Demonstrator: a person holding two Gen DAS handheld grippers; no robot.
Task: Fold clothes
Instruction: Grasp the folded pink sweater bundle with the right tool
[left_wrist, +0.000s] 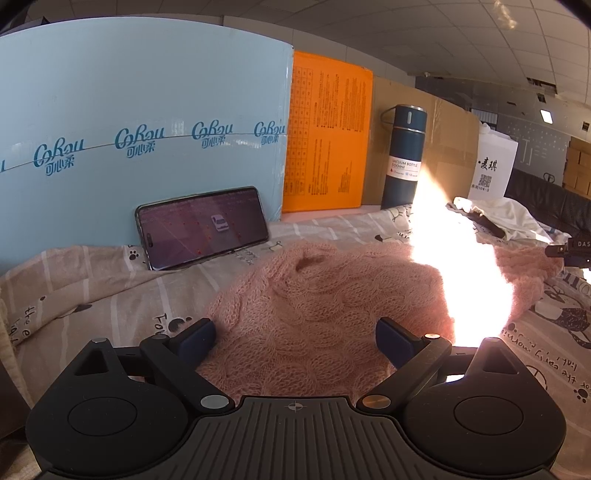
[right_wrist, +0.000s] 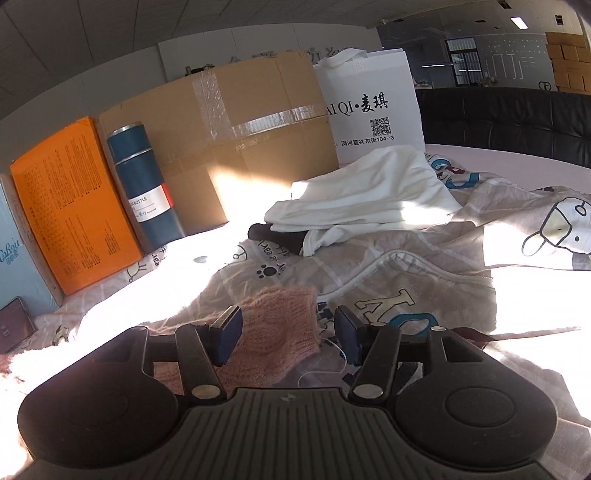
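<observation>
A pink knitted sweater (left_wrist: 317, 306) lies bunched on a printed bedsheet (left_wrist: 110, 295). My left gripper (left_wrist: 295, 341) is open, its two blue pads spread wide, with the sweater's near part between them. In the right wrist view my right gripper (right_wrist: 288, 334) is open over a sleeve end of the pink sweater (right_wrist: 284, 325), which lies between the pads. The right gripper's tip also shows at the right edge of the left wrist view (left_wrist: 570, 251). A white garment (right_wrist: 369, 192) lies crumpled further back on the sheet, over a dark item (right_wrist: 280, 236).
A phone (left_wrist: 201, 227) leans on a light blue box (left_wrist: 140, 140). An orange box (left_wrist: 327, 136), a dark blue vacuum bottle (left_wrist: 402, 155), a cardboard box (right_wrist: 240, 144) and a white paper bag (right_wrist: 373, 110) line the back. Strong sunlight washes out parts of the sheet.
</observation>
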